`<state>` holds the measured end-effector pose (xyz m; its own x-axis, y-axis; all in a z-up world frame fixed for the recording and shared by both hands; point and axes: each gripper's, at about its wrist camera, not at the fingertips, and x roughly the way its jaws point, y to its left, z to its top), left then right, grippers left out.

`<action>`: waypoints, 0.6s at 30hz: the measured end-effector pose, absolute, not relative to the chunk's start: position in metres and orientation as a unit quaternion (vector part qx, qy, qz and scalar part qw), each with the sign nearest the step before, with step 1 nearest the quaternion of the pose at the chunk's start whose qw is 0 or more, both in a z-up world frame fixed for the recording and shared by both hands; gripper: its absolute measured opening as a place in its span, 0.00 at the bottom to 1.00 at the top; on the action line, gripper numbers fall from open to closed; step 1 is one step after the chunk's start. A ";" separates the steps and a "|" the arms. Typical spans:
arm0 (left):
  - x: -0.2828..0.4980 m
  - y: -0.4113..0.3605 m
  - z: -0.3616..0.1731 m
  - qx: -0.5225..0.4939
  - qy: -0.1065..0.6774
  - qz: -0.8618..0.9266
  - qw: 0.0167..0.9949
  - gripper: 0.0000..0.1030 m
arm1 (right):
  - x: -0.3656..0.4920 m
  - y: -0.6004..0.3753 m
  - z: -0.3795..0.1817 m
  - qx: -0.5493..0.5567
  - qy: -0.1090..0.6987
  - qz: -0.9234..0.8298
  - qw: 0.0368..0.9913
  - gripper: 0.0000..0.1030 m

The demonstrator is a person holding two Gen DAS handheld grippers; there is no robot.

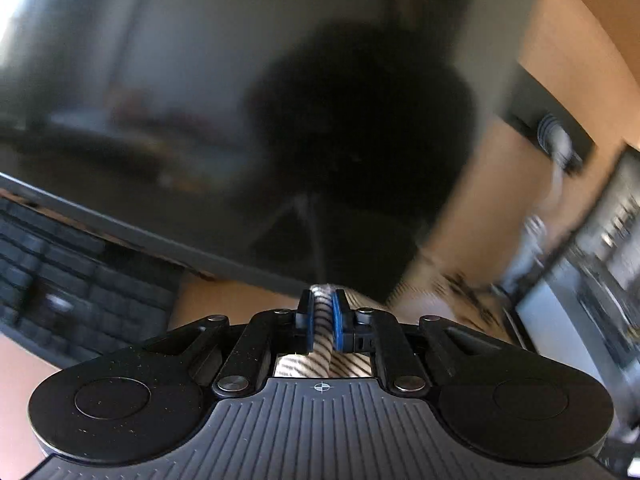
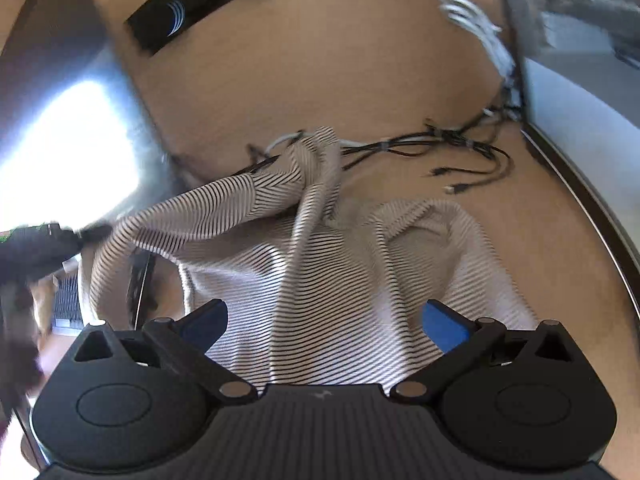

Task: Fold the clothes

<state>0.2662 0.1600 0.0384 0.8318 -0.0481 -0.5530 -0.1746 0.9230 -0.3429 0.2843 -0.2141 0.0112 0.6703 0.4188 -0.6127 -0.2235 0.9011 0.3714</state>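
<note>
A white garment with thin black stripes (image 2: 320, 264) lies crumpled on the tan table (image 2: 320, 60). One sleeve is pulled up and to the left, where my left gripper (image 2: 86, 234) holds its end. In the left wrist view my left gripper (image 1: 322, 312) is shut on a bunched strip of the striped garment (image 1: 323, 320) between the blue pads. My right gripper (image 2: 324, 320) is open, its blue pads (image 2: 444, 326) spread wide just above the garment's body, holding nothing.
A bundle of black and white cables (image 2: 440, 148) lies on the table behind the garment. A black strip with white arcs (image 2: 208, 12) lies at the far side. A dark monitor (image 1: 200, 100) and a keyboard (image 1: 60, 276) show in the left wrist view. The table edge (image 2: 592, 208) runs on the right.
</note>
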 end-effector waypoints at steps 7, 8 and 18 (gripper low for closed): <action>0.256 0.212 0.031 -0.220 0.303 0.102 0.921 0.05 | 0.309 -0.143 0.001 0.019 0.366 0.203 0.908 1.00; 0.254 0.207 0.031 -0.214 0.309 0.087 0.923 0.06 | 0.315 -0.129 -0.001 -0.007 0.367 0.200 0.909 1.00; 0.253 0.121 0.018 -0.143 0.331 -0.080 0.929 0.82 | 0.357 -0.111 -0.039 0.040 0.452 0.147 0.879 1.00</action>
